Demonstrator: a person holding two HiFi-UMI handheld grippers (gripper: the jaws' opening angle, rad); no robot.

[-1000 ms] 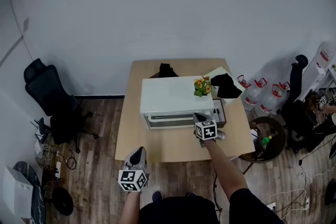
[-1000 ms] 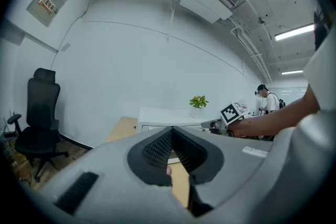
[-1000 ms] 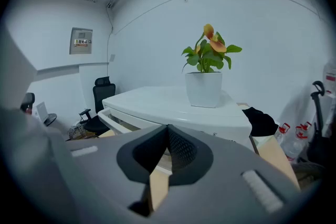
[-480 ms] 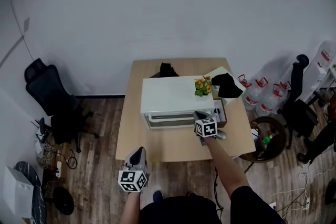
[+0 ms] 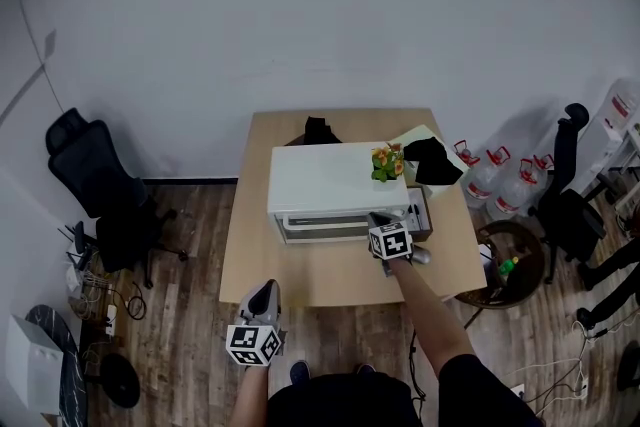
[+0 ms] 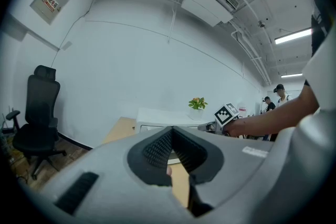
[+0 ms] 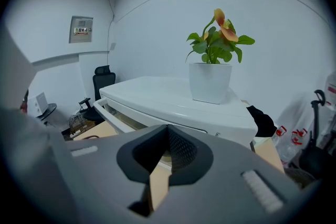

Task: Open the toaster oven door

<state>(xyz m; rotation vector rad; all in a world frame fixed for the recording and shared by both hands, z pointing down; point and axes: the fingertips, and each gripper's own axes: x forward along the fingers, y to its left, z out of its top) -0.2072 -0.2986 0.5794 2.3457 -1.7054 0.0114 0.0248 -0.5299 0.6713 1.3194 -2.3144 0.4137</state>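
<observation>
On the wooden table [image 5: 300,283], the toaster oven door [image 5: 325,228] lies just ahead of the right gripper [image 5: 378,219], jaws together and empty; the left gripper [image 5: 265,288], likewise pressed together, hangs well back.

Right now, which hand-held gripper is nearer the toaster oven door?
Right. The right hand-held gripper is at the right end of the toaster oven door, just in front of it. The left hand-held gripper hangs beyond the near edge of the table, well back from the door.

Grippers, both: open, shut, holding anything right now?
Left gripper: jaws together, holding nothing.
Right gripper: jaws together, holding nothing, in front of the toaster oven.
</observation>
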